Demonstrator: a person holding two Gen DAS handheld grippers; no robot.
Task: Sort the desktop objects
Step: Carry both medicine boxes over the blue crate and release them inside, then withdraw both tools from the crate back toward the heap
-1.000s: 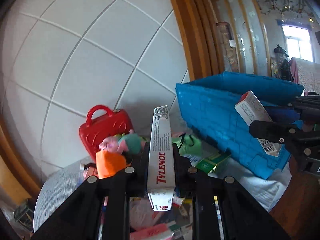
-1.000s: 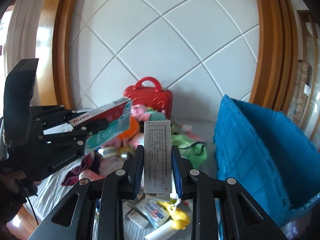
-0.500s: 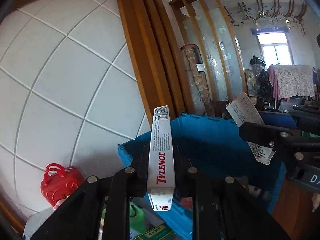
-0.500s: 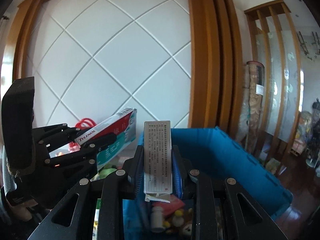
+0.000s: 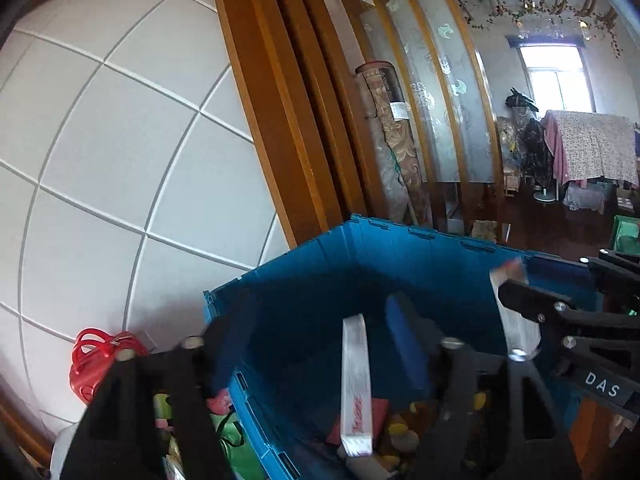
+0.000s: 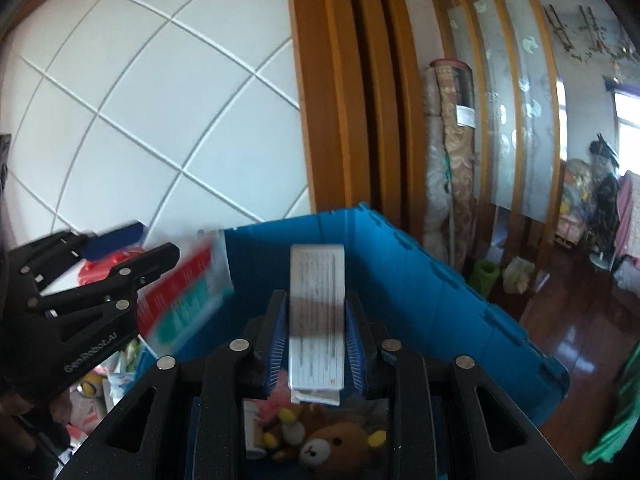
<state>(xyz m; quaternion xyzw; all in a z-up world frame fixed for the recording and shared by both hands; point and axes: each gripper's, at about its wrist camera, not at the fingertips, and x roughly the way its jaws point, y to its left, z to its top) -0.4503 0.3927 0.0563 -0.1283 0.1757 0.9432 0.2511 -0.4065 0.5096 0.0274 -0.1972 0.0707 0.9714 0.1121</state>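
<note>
Tylenol box [image 5: 355,384]: upright, blurred, inside blue crate [image 5: 304,280]. White printed box [image 6: 317,320]: upright over crate.

Count: two grippers, left [image 5: 320,344] and right [image 6: 316,340]; two cartons, one red-and-green box [image 6: 184,296] and one white box [image 6: 317,320]; one blue crate [image 6: 420,280]; one bear plush [image 6: 332,448]; one red toy case [image 5: 100,360]; one green bag [image 5: 232,440].

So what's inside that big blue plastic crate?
Inside the big blue plastic crate: a brown teddy bear, small yellow toys and a red packet. The rest of its floor is hidden by gripper fingers and boxes.
</note>
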